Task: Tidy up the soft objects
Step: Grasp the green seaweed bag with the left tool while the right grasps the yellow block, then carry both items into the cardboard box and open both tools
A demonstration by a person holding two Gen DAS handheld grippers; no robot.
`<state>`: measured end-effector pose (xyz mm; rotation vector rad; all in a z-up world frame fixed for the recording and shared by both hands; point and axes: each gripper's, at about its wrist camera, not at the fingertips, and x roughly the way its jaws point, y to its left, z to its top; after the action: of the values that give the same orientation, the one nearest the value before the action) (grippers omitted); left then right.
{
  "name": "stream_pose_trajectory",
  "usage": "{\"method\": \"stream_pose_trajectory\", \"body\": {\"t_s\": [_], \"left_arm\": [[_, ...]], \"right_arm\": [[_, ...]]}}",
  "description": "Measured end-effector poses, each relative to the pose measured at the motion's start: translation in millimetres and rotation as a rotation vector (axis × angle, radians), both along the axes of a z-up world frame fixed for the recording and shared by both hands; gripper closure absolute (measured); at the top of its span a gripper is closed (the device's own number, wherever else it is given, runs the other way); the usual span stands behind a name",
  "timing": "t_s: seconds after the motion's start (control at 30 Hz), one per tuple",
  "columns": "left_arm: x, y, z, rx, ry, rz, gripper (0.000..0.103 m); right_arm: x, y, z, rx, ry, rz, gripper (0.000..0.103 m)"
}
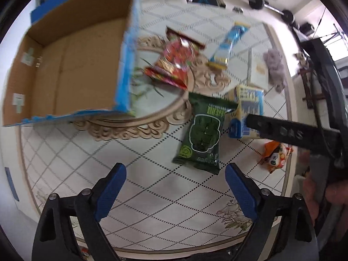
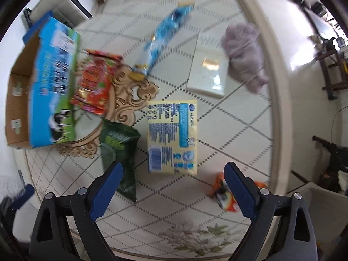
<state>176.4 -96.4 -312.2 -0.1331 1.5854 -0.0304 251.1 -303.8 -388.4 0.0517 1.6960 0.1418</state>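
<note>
Barely started: cardboard box (image 1: 71, 65) empty, packets incl. green packet (image 1: 201, 134) loose on desk (image 1: 121, 156); left tool (image 1: 175, 192), right tool (image 2: 174, 190) wide open, holding nothing.

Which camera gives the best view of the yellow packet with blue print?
The right wrist view: the yellow packet lies flat near the centre, with its whole printed face visible, though blurred. In the left wrist view the packet is further to the side, and the right gripper's dark finger crosses in front of its lower part.
</note>
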Motion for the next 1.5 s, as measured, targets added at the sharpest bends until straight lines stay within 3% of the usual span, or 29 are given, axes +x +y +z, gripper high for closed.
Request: {"method": "stream_pose_trajectory", "body": {"t_s": [0.13, 0.3, 0.4, 0.43, 0.47, 0.5, 0.57, 0.6, 0.73, 0.8, 0.93, 1.03, 1.17, 1.3, 1.5], "left_arm": [[13, -10, -27, -0.015, 0.041, -0.007, 0.010], [30, -26, -59, -0.049, 0.089, -0.026, 0.010], [40, -38, -85, -0.060, 0.124, -0.032, 0.010], [43, -41, -93, -0.055, 0.136, -0.032, 0.018], [45, -43, -99, -0.062, 0.145, -0.031, 0.037], [46, -44, -103, -0.062, 0.156, -0.026, 0.039], [48, -49, -99, -0.052, 0.117, -0.039, 0.061], [47, -52, -98, -0.053, 0.110, -0.052, 0.063], [36, -52, -78, -0.034, 0.063, -0.061, 0.068], [29, -46, -52, -0.034, 0.040, -0.064, 0.068], [13, -21, 18, -0.075, -0.059, -0.032, 0.069], [9, 9, 73, -0.093, -0.159, 0.010, 0.069], [14, 58, 130, -0.045, -0.256, 0.046, 0.069], [41, 124, 138, 0.002, -0.278, 0.105, 0.069], [87, 190, 96, -0.011, -0.174, 0.150, 0.069]], "right_arm": [[3, -8, -44, 0.022, 0.111, -0.026, 0.034], [-2, -43, -44, -0.047, 0.116, -0.044, 0.035], [-6, -56, -52, -0.029, 0.132, -0.037, 0.034], [-7, -58, -56, -0.024, 0.137, -0.037, 0.034], [-8, -59, -60, -0.021, 0.142, -0.038, 0.034], [-9, -61, -61, -0.020, 0.147, -0.041, 0.034], [-12, -63, -67, -0.020, 0.145, -0.055, 0.035], [-15, -64, -67, -0.023, 0.138, -0.063, 0.035], [-21, -64, -42, -0.014, 0.112, -0.071, 0.037], [-24, -63, -20, 0.011, 0.091, -0.072, 0.037], [-36, -52, 31, 0.086, 0.019, -0.043, 0.037], [-42, -27, 86, 0.149, -0.039, 0.013, 0.037], [-38, 27, 156, 0.253, -0.089, 0.080, 0.037], [-20, 112, 180, 0.302, -0.128, 0.126, 0.037], [28, 215, 164, 0.282, -0.106, 0.129, 0.037]]}}
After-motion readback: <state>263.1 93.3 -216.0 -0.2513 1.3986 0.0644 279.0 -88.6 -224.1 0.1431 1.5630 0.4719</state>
